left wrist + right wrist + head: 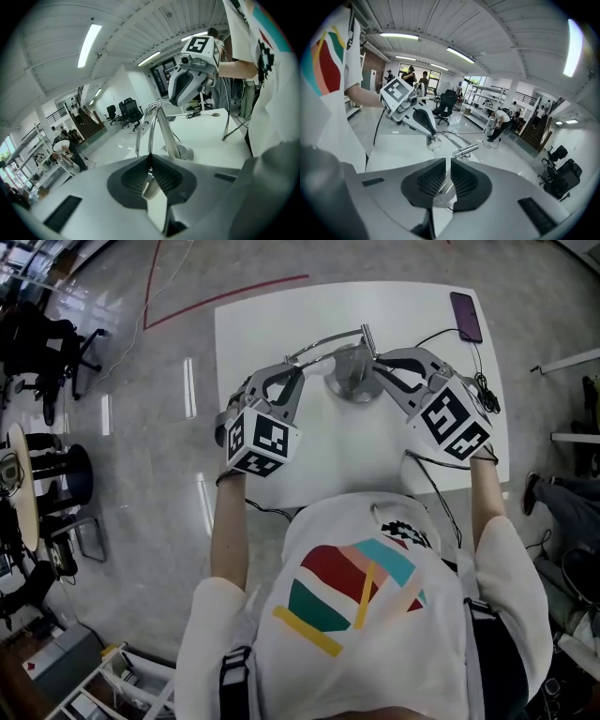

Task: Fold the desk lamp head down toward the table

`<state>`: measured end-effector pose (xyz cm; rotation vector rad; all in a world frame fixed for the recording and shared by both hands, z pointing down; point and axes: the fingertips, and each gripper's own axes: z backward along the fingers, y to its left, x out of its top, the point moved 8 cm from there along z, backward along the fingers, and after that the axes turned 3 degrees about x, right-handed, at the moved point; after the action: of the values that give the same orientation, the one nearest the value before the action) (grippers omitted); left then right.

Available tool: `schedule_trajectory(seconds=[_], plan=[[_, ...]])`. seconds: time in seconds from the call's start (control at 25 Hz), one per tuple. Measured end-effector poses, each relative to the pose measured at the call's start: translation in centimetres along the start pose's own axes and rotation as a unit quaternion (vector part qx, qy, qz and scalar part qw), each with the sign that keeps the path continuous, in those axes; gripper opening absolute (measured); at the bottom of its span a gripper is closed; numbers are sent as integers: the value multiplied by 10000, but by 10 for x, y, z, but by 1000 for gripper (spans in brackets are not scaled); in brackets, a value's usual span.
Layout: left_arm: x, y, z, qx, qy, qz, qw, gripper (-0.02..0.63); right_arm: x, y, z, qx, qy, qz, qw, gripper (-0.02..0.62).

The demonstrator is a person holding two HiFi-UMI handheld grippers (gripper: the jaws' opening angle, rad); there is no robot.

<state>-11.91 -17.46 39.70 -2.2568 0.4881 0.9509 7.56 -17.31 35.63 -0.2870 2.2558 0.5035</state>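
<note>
The chrome desk lamp stood on its round base near the middle of the white table. Your left gripper was clamped on the thin curved chrome arm, and your right gripper on the pale stem. With both grasps apparently secured, 1 move remained: brace the stem and swing the arm slowly downward.

Glossy grey floor, black office chairs, ceiling strip lights.
</note>
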Motion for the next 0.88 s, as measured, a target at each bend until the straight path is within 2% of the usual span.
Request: schedule_trajectory(seconds=[0.16, 0.6, 0.88], plan=[[-1, 1, -1, -30, 27, -2, 10000, 60, -7, -13, 10, -181, -226, -512, 9983, 40], [-2, -7, -10, -11, 207, 115, 9997, 58, -1, -15, 2, -161, 68, 128, 9998, 38], [-4, -15, -27, -98, 393, 172, 9990, 60, -4, -17, -1, -85, 36, 49, 9999, 38]])
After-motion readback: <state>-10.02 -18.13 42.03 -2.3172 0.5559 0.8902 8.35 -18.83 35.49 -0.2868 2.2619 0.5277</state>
